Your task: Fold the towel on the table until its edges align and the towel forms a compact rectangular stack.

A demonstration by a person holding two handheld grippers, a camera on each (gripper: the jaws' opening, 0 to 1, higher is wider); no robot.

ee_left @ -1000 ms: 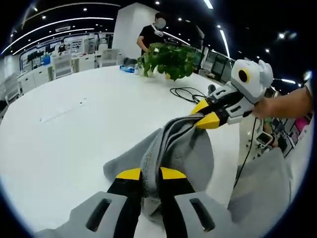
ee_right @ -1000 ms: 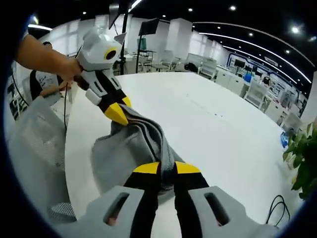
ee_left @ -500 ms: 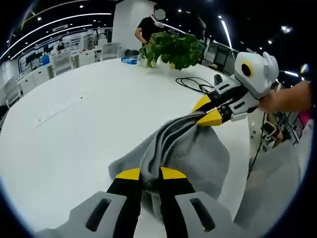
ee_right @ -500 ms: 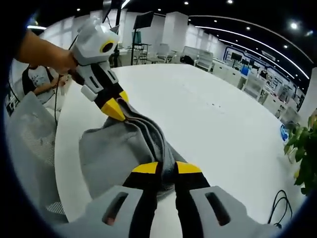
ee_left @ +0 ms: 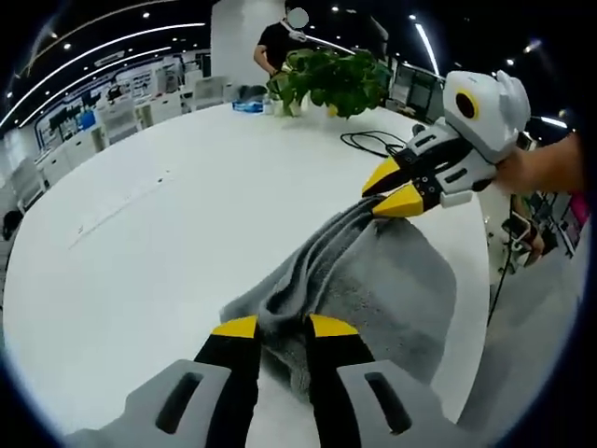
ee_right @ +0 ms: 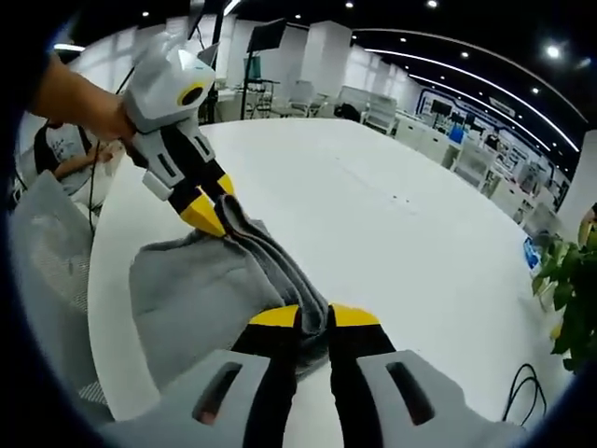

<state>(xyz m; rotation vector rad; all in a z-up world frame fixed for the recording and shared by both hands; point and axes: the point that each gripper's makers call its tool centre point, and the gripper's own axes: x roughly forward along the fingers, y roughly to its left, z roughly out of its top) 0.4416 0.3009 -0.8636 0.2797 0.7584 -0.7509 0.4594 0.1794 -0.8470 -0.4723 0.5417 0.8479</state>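
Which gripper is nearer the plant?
The right gripper. In the left gripper view it pinches the far end of the towel, closer to the plant, while the left gripper holds the near end.

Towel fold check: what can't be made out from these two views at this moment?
- Towel corners: in the left gripper view the left gripper covers its near end and the right gripper its far end, so edge alignment cannot be judged.
- The towel's layers: bunched into a ridge in the right gripper view; fold count unclear.
- The towel's underside: hidden against the table.
- Items beside the plant: too small to identify.
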